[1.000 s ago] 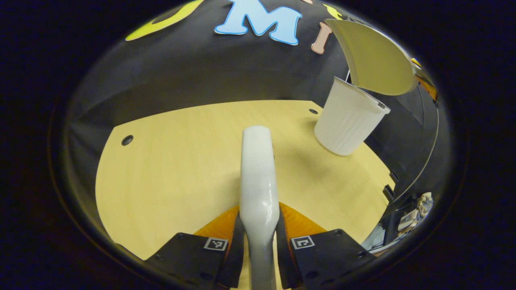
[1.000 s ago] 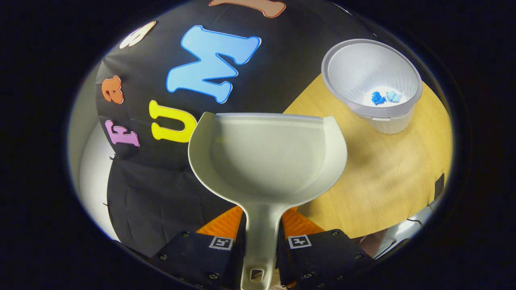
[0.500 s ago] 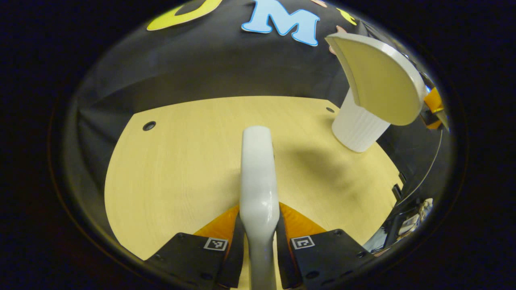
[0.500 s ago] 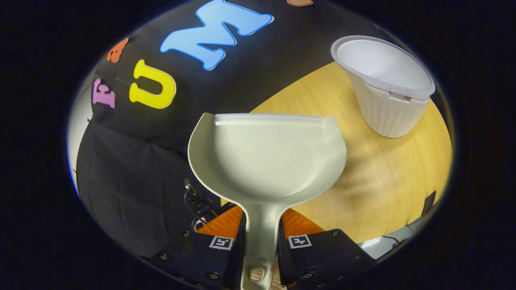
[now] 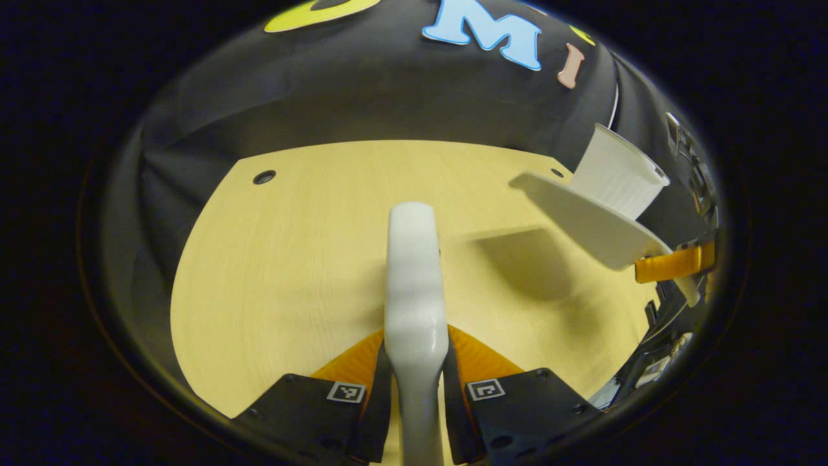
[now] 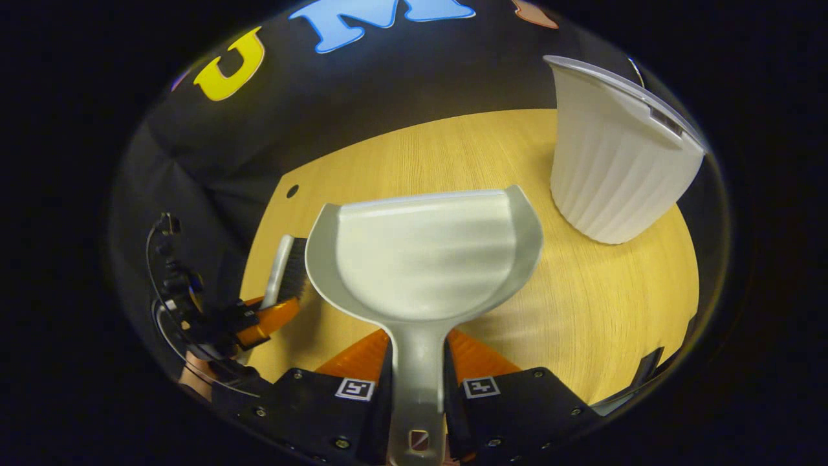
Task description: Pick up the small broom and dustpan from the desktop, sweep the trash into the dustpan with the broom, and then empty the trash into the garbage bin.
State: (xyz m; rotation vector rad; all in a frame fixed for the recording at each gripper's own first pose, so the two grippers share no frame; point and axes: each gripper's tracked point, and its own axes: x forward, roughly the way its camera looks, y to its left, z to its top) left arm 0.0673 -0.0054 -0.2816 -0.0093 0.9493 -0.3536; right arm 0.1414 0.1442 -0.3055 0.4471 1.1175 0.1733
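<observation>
Left gripper (image 5: 417,388): we clamp broom (image 5: 414,272) handle, over desktop (image 5: 291,272). Right gripper (image 6: 417,388): we clamp dustpan (image 6: 427,259) handle; pan empty, beside garbage bin (image 6: 614,162). Risk: we judge careless swing knocks bin over.

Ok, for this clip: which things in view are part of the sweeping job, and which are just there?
Part of the job:
- broom, clamped in the left gripper
- dustpan, clamped in the right gripper, pan looks empty
- garbage bin, upright on the desktop

Just there:
- cables at the desk's edge
</observation>
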